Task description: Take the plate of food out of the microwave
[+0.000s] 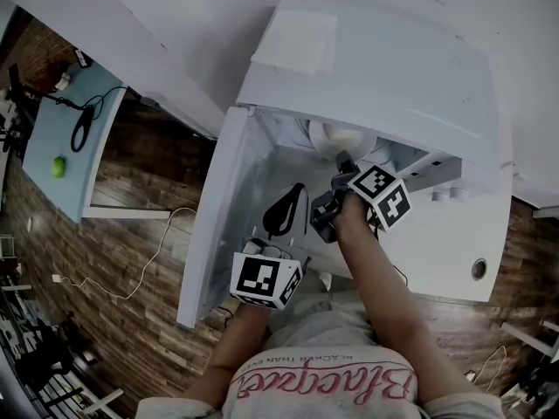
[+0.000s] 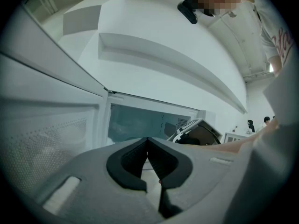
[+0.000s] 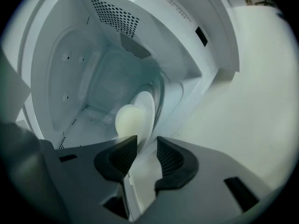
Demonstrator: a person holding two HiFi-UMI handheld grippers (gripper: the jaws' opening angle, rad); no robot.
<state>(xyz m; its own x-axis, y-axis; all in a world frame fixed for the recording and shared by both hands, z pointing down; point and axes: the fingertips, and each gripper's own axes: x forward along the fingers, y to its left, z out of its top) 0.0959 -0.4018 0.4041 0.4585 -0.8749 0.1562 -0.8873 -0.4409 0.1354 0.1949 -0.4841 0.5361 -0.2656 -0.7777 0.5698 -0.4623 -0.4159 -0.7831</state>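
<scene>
Wood-plank floor (image 1: 131,234) shows beside the white desk (image 1: 454,260) that carries the open white microwave (image 1: 376,68). Inside it, the round white plate (image 3: 147,108) with its pale mound of food (image 3: 127,119) lies straight ahead of the right claw (image 3: 142,143). That claw's jaws stand apart, and the plate's rim runs edge-on into their gap, not yet pinched. The left claw (image 2: 147,141), closed and empty, hangs back by the white door (image 1: 218,216), so the right is nearer.

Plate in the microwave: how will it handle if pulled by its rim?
The plate looks glossy and rigid: probably stiff but slippery in a rim pinch. The round pale food on it may roll if it tilts. The right claw straddles only the rim, so it may droop.
</scene>
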